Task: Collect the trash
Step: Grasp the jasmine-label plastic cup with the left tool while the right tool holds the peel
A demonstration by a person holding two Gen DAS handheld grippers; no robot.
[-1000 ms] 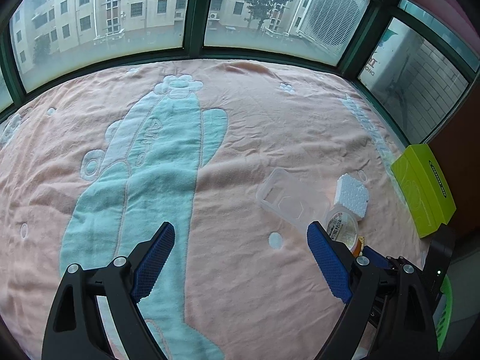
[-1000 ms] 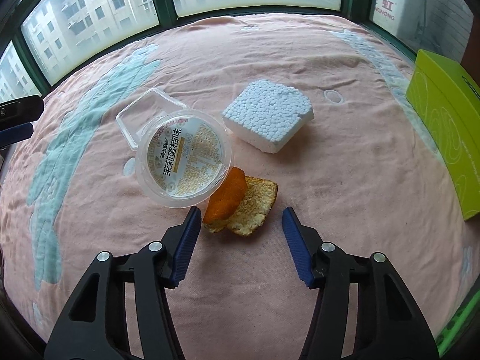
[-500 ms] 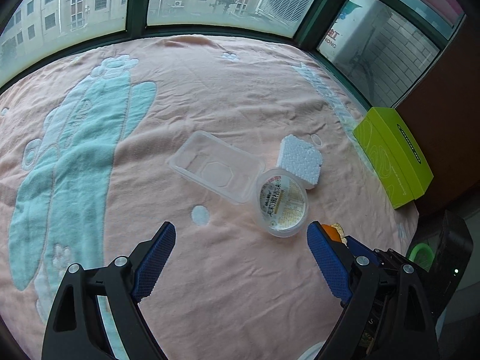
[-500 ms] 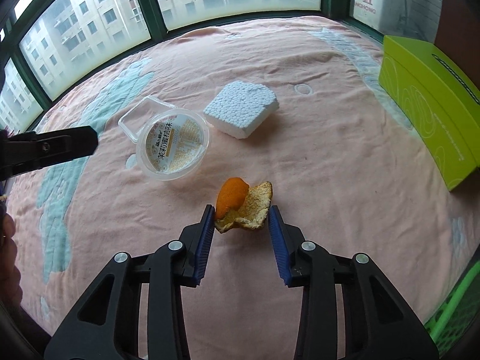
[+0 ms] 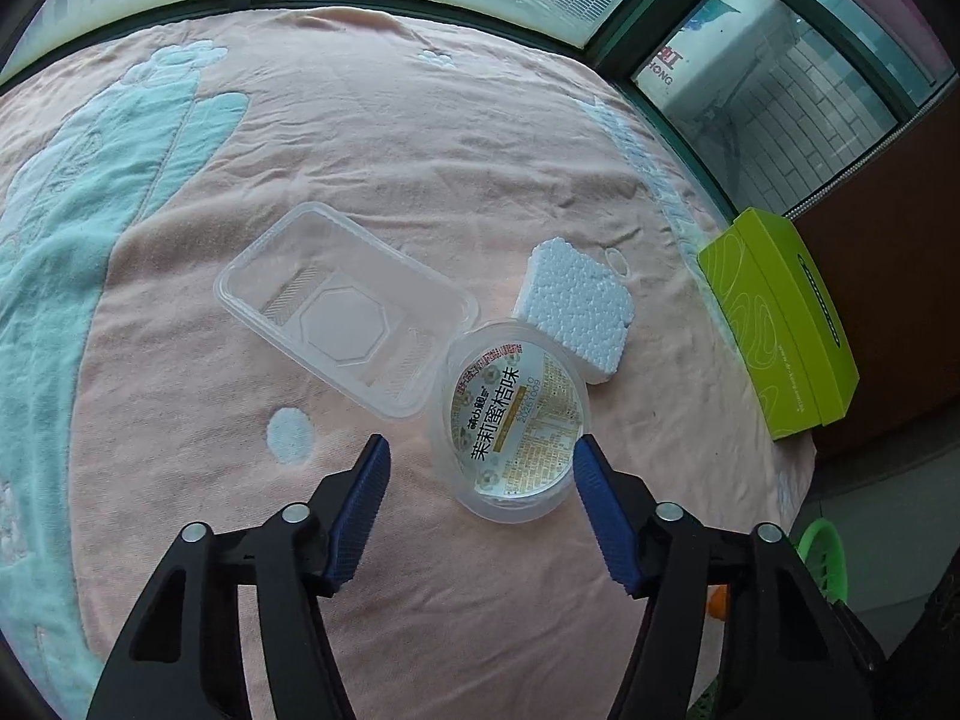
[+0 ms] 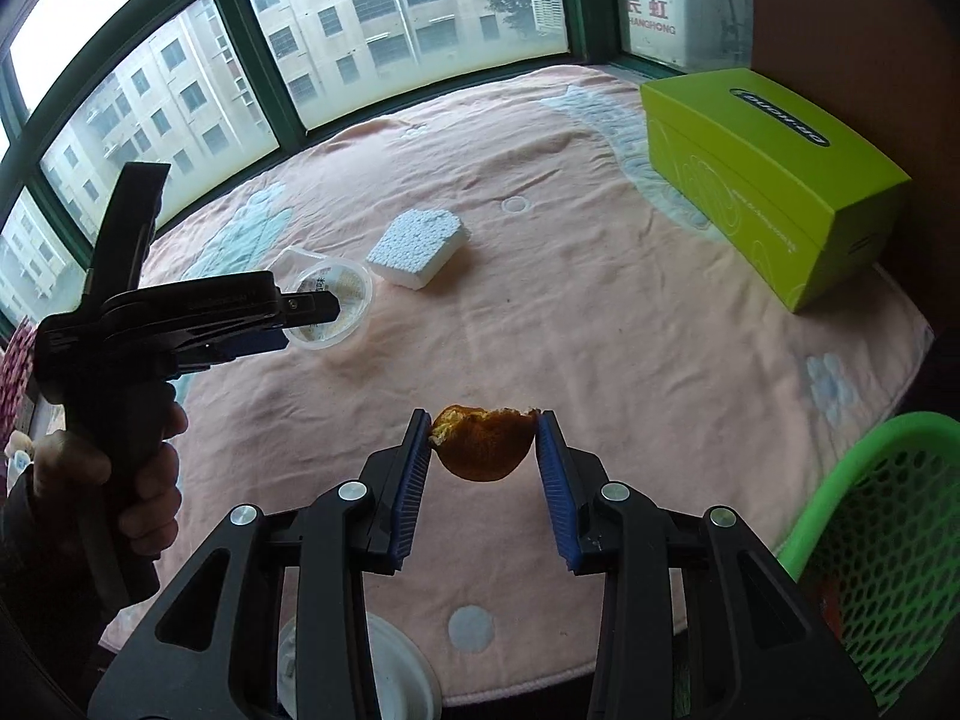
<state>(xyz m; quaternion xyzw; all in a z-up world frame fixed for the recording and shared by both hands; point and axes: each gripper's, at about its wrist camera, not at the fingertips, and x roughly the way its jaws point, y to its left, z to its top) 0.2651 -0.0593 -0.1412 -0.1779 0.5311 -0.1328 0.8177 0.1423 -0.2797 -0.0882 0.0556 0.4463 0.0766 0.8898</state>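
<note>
My right gripper is shut on an orange peel and holds it above the pink blanket, near the green mesh basket at the lower right. My left gripper is open, its fingers either side of a round clear plastic cup with a printed lid lying on the blanket; the cup also shows in the right wrist view. A clear rectangular tray and a white foam block lie just beyond the cup.
A lime green box lies at the blanket's right edge, also in the right wrist view. Windows run along the far side. A white round container sits below the blanket's near edge. The basket rim shows in the left wrist view.
My right gripper closed on the orange peel, lifted it and drew back toward the basket. My left gripper moved right and forward to the round cup and narrowed its opening.
</note>
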